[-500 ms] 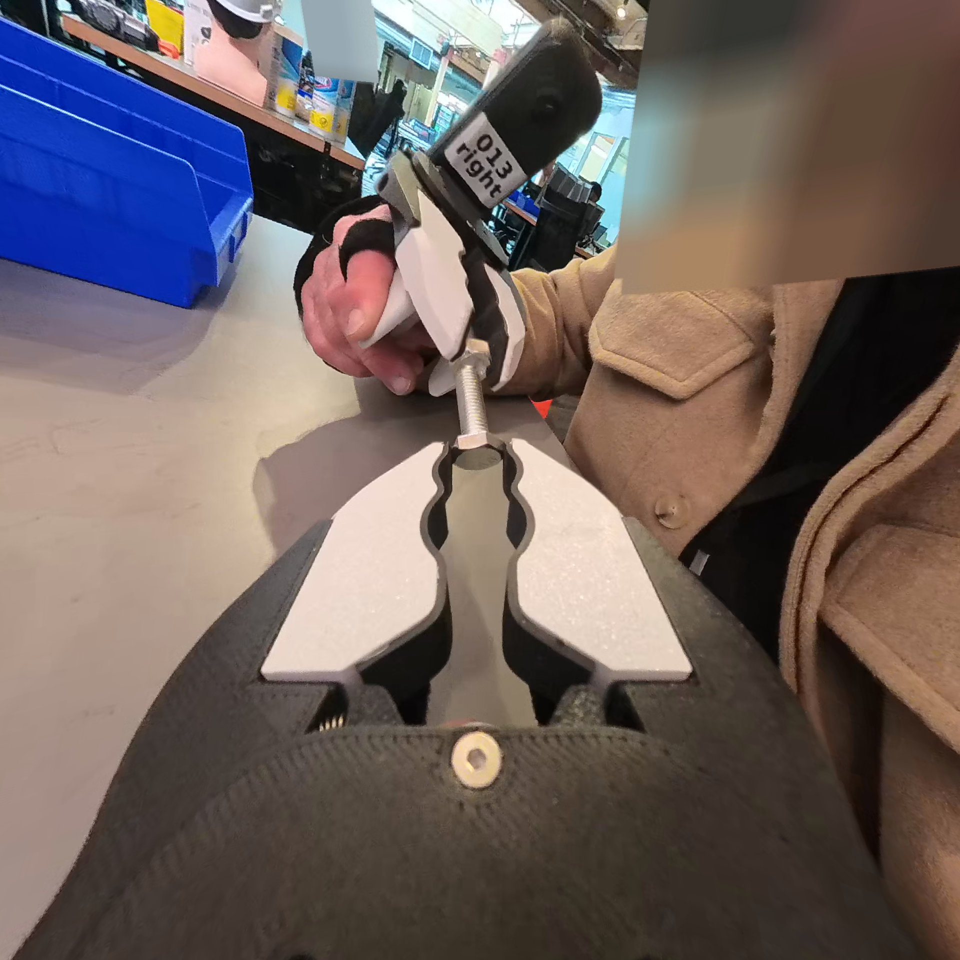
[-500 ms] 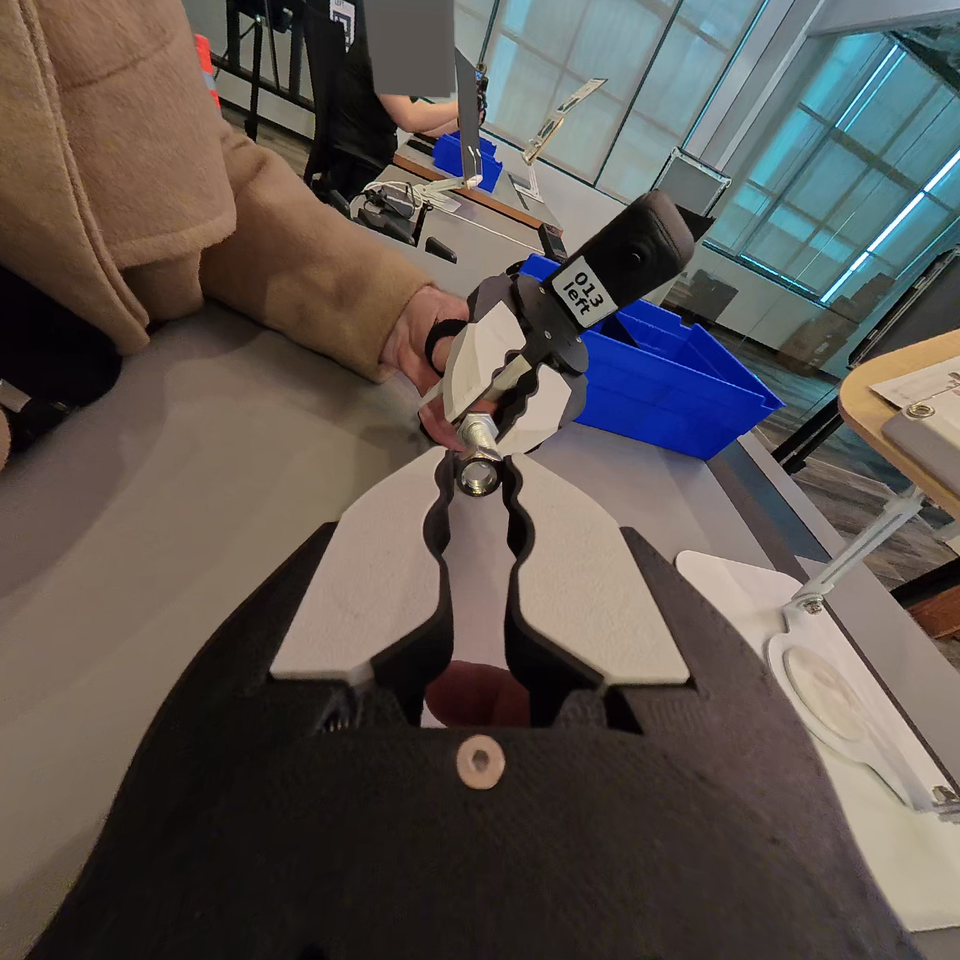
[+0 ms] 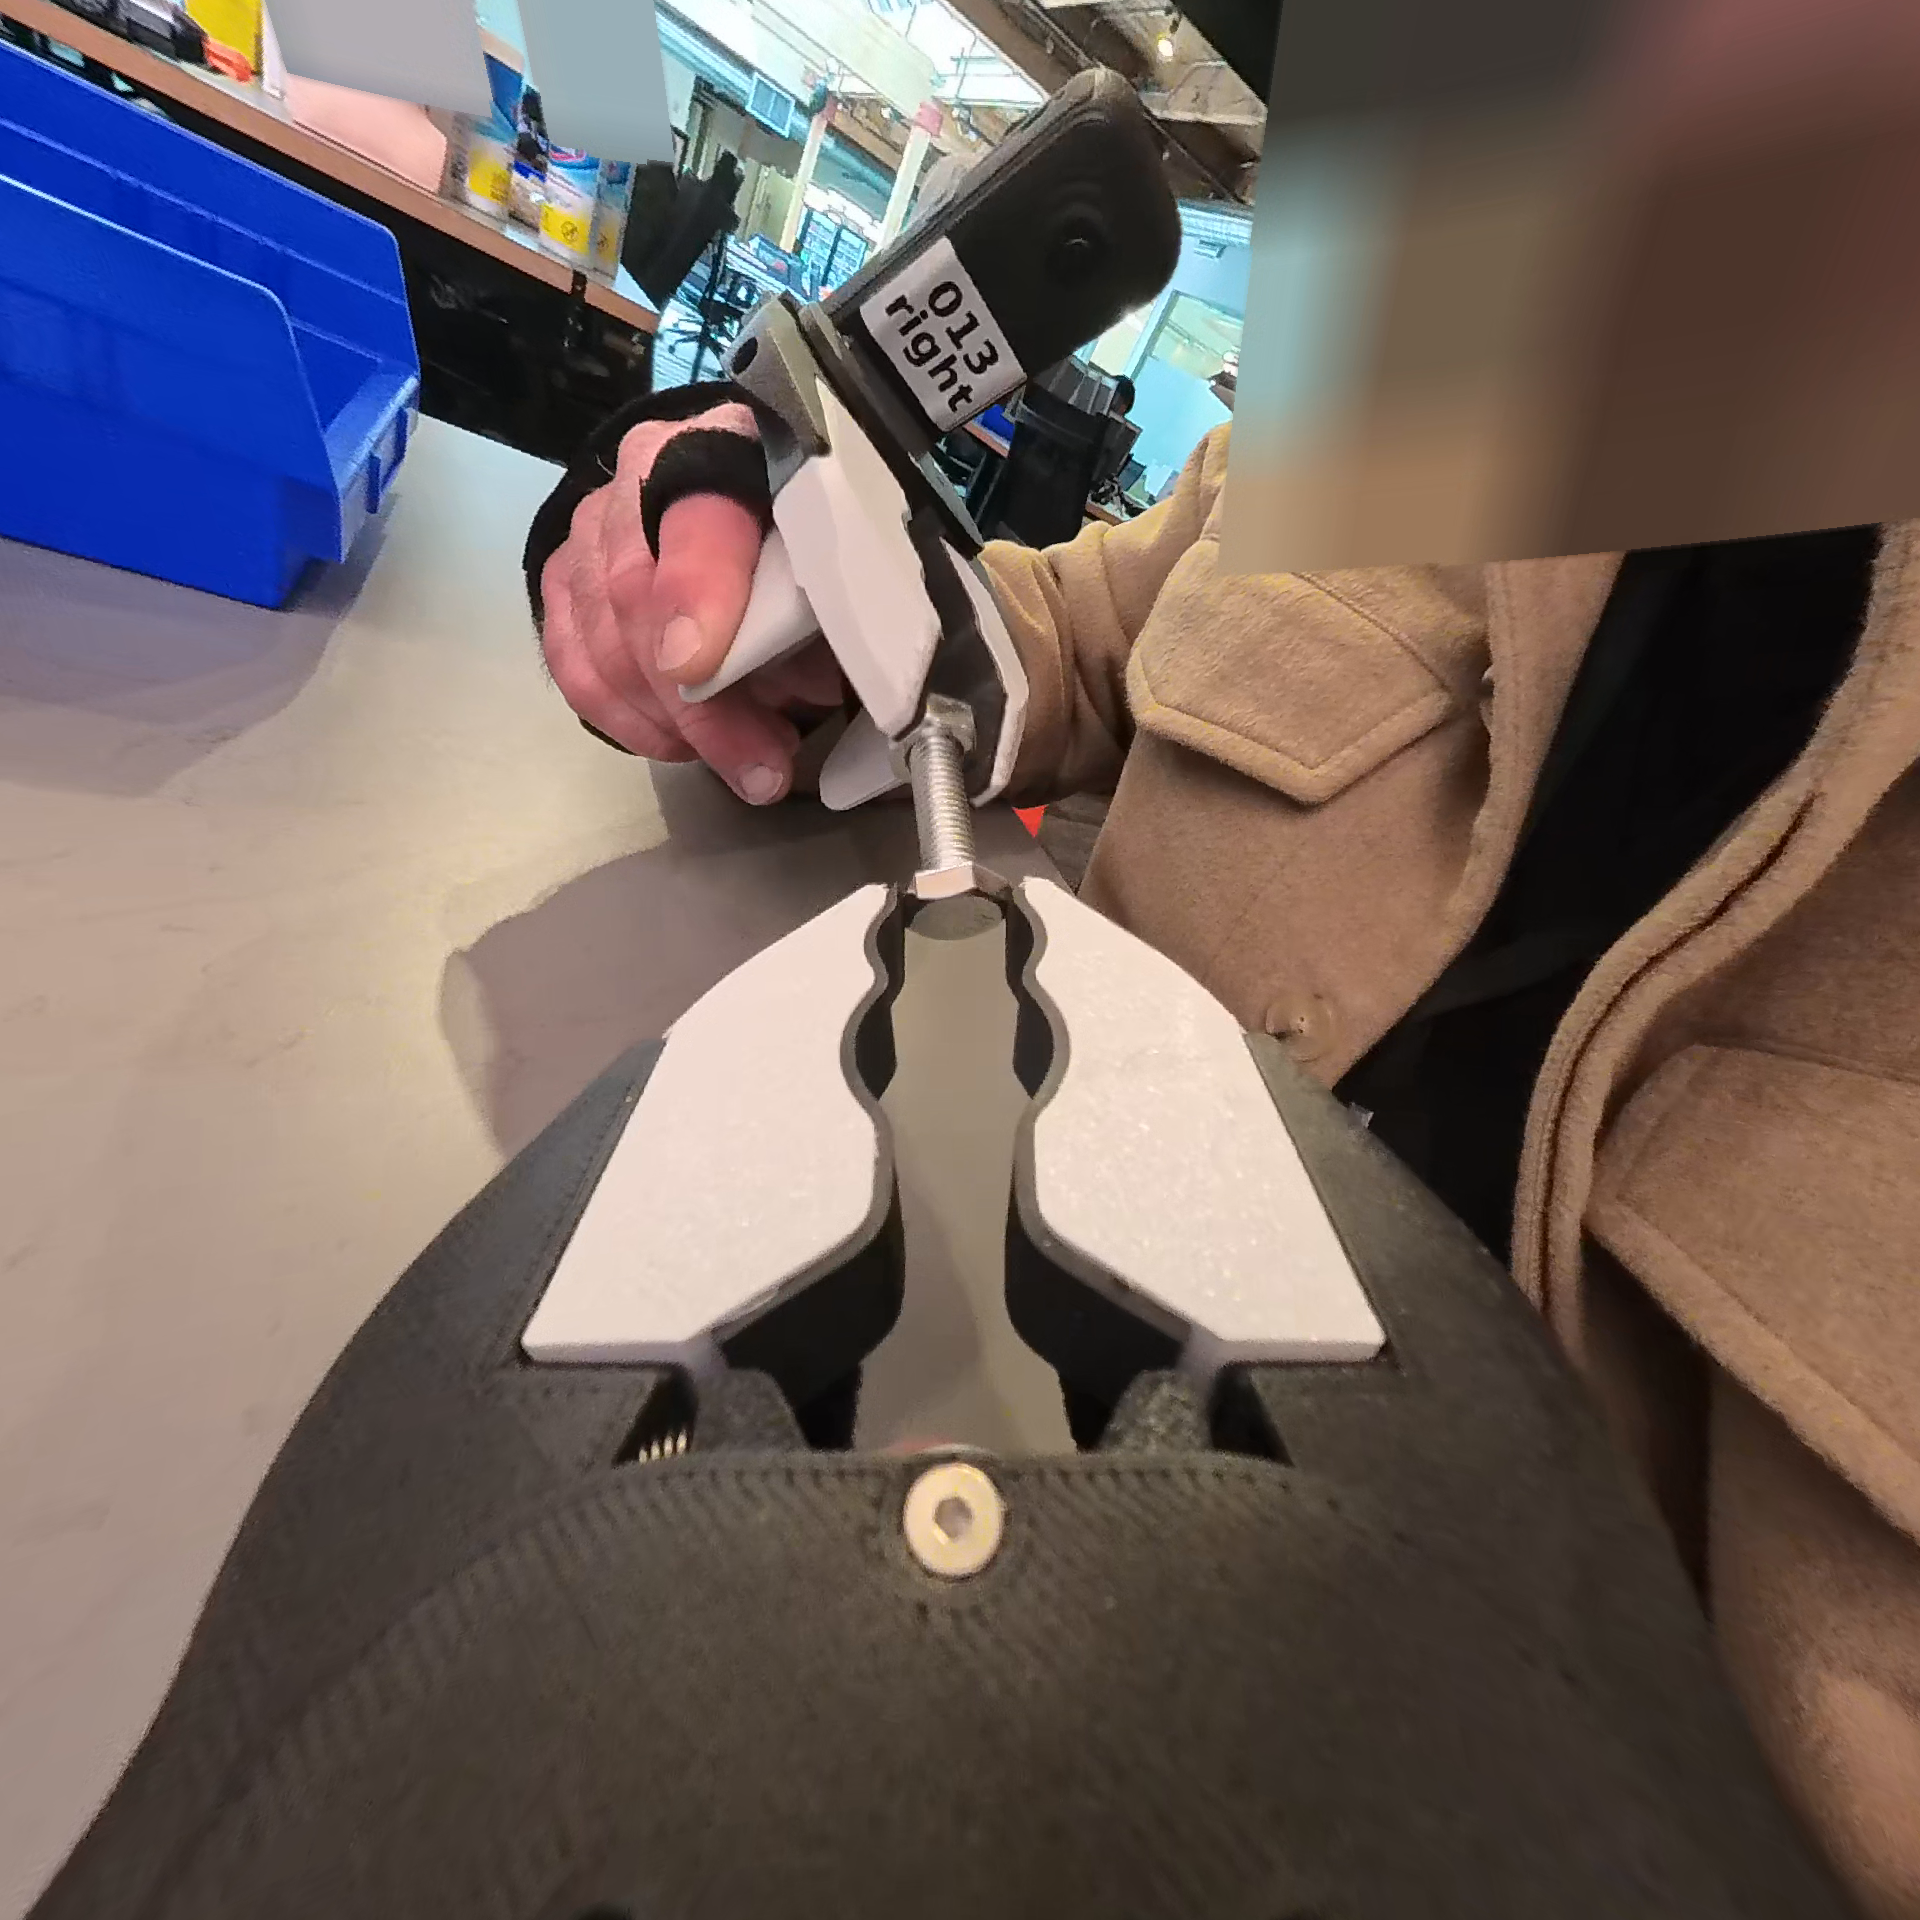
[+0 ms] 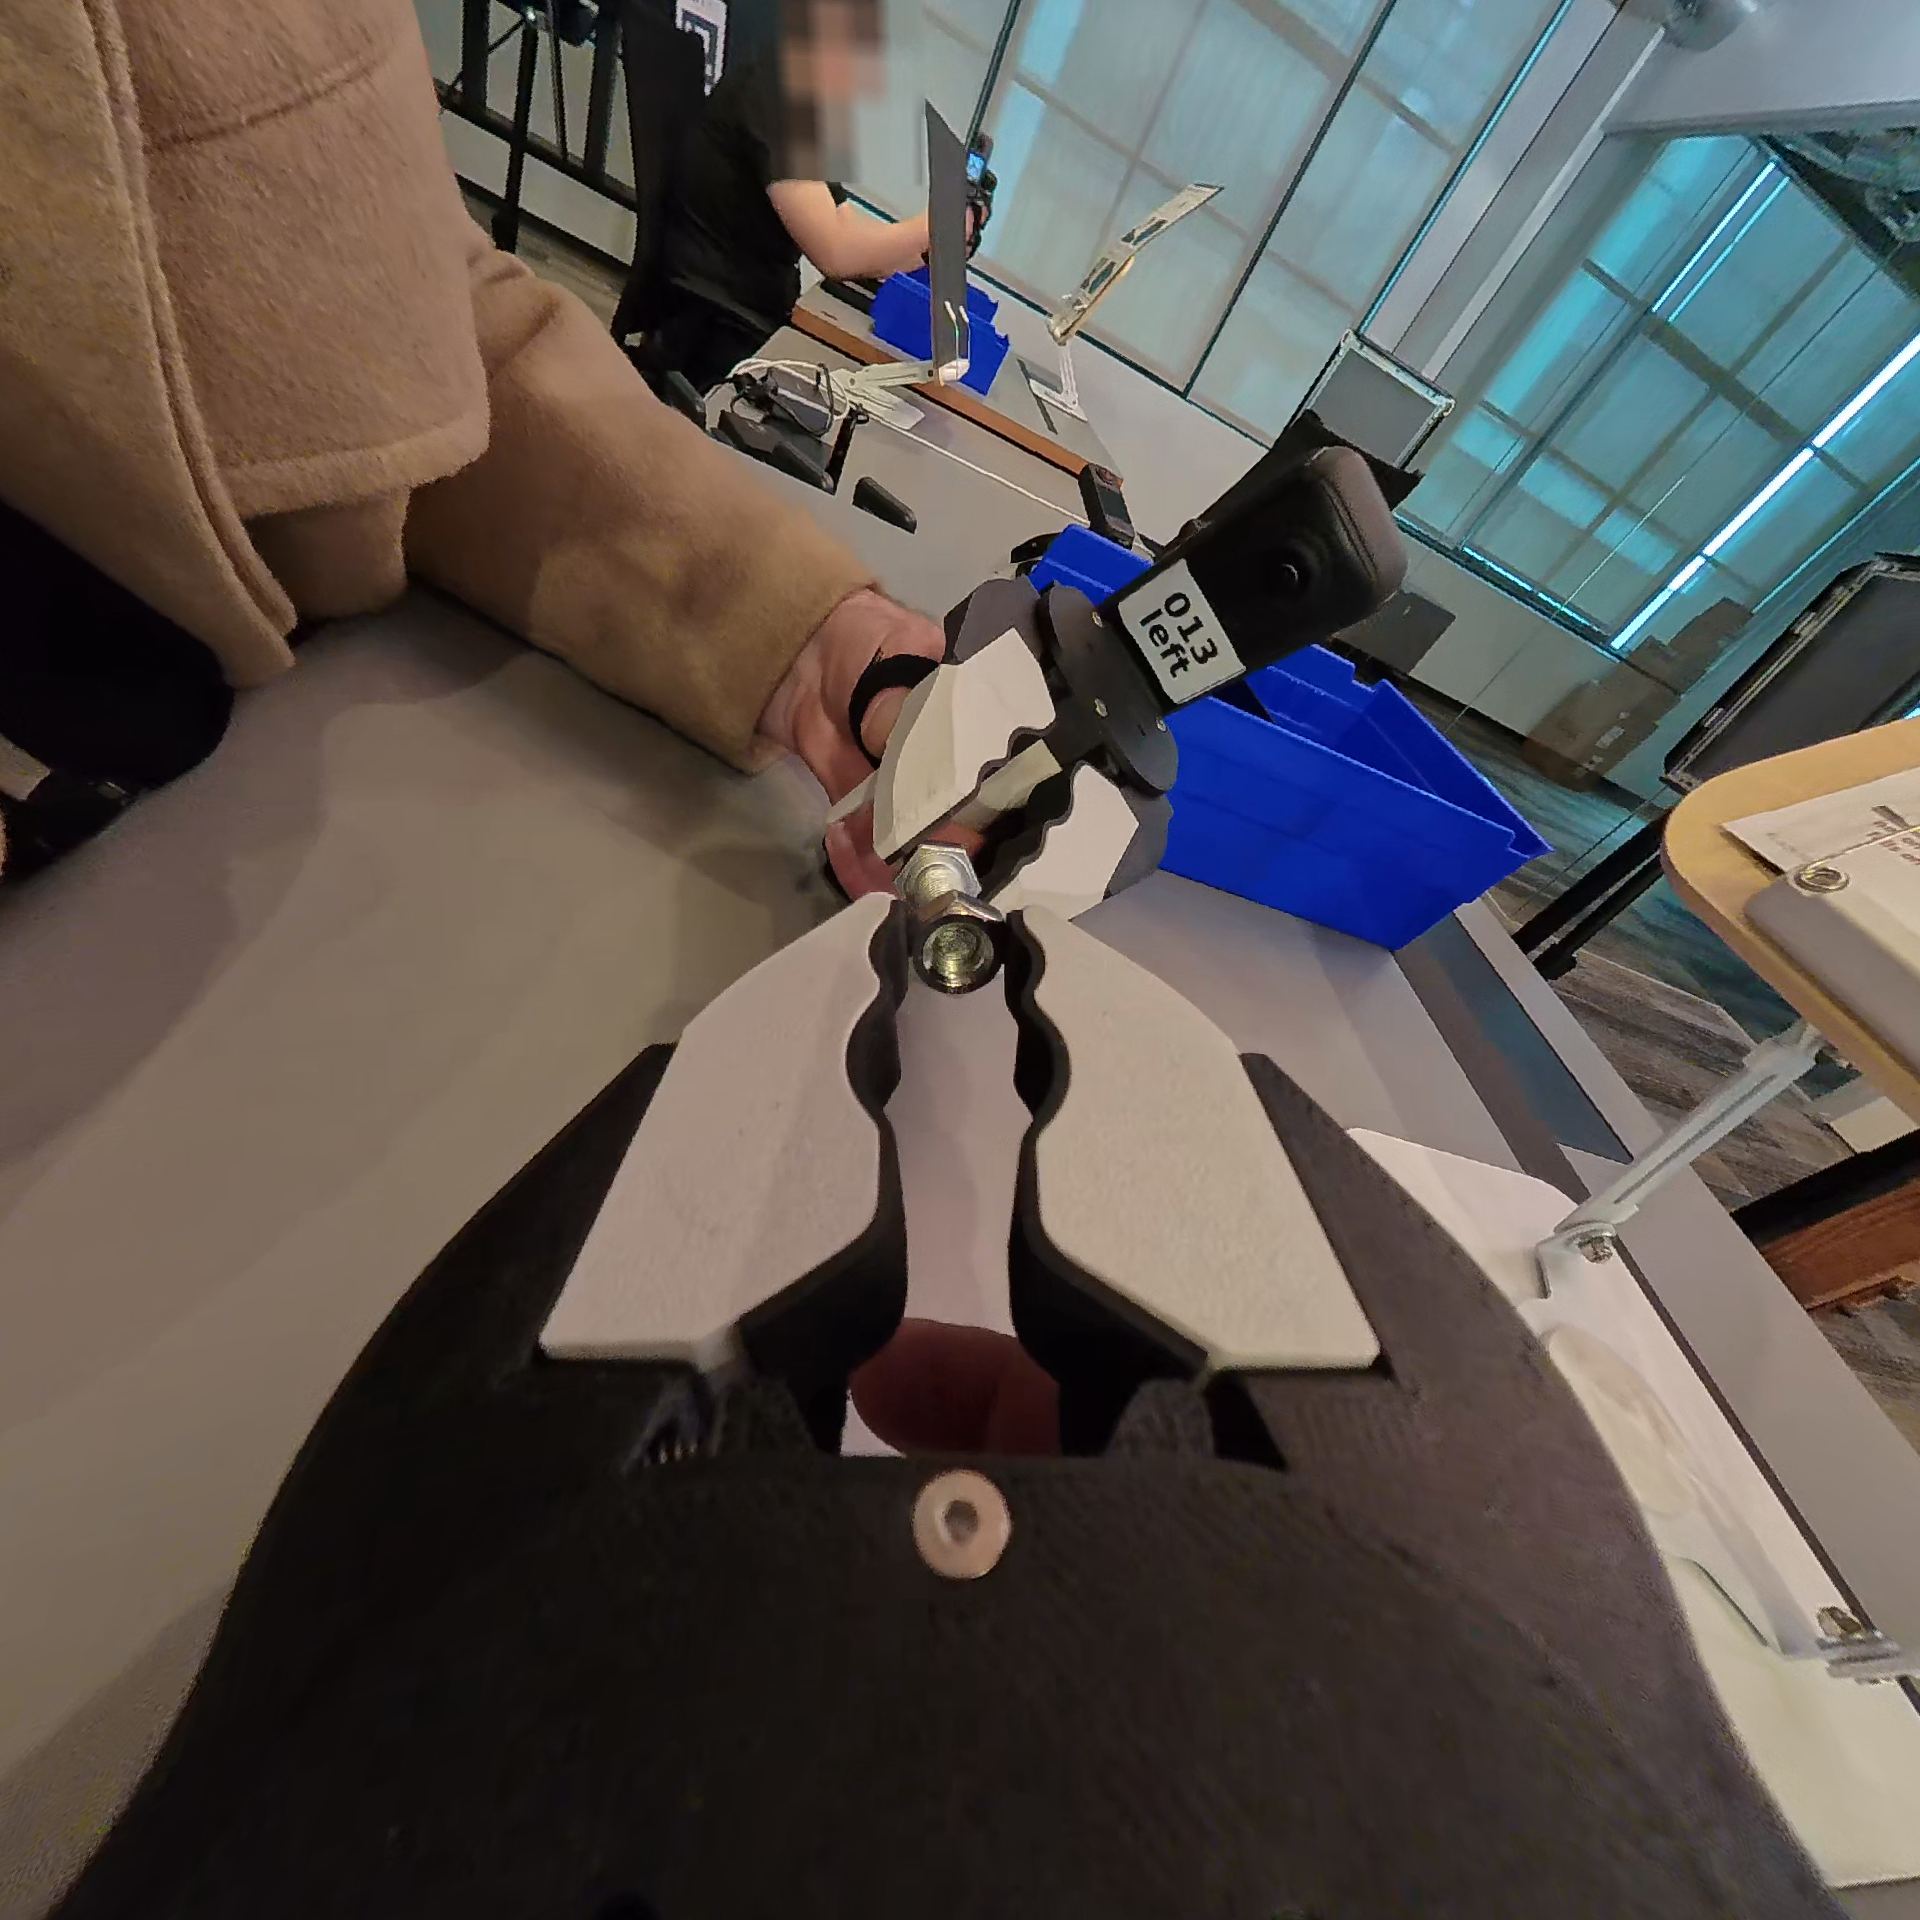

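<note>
Pinching the hex head of a silver threaded steel bolt (image 3: 943,810) at its very tips, my left hand-held gripper (image 3: 954,914) is closed almost fully. My right hand-held gripper (image 4: 956,951), narrowed just as far, clamps the silver hex nut (image 4: 956,948) on the bolt's far end. Both hang above the grey tabletop (image 3: 208,935). I judge threading is underway; turning while staying aligned matters. Beyond sits a blue plastic bin (image 3: 177,343).
</note>
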Available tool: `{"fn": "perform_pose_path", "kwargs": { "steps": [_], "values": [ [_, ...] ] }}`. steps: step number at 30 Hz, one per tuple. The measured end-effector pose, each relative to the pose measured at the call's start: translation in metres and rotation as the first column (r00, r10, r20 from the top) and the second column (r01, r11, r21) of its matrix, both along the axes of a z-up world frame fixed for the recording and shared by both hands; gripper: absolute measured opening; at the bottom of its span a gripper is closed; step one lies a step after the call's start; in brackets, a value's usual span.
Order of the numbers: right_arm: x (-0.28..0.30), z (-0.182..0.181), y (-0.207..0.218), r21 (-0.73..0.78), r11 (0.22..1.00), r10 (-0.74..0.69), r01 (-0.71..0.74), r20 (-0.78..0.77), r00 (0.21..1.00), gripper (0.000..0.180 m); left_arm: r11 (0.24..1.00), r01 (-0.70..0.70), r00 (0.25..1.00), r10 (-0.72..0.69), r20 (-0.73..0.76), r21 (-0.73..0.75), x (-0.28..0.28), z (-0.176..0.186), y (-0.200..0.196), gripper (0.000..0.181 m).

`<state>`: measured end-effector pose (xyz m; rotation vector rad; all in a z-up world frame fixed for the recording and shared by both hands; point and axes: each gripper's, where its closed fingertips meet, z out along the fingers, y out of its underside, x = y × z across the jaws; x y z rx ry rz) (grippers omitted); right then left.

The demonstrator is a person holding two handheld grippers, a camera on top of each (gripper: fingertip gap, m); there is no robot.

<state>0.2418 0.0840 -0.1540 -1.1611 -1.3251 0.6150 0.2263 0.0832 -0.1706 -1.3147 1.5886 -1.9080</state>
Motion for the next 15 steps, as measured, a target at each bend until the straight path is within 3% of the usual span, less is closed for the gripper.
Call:
{"fn": "perform_pose_path", "kwargs": {
  "steps": [8, 15],
  "values": [
    [0.0011, 0.0008, 0.0025, -0.016, 1.0, -0.011, 0.01, -0.014, 1.0, 0.018, 1.0, -0.019, 1.0, 0.019, 0.002, 0.014, 0.0018, -0.0001, 0.0014, 0.018],
    [0.0037, -0.0006, 0.0067, -0.067, 0.998, -0.022, 0.019, -0.036, 0.999, 0.018, 0.985, -0.08, 0.997, 0.083, -0.012, 0.151, 0.005, -0.0034, 0.0049, 0.018]
  ]
}}
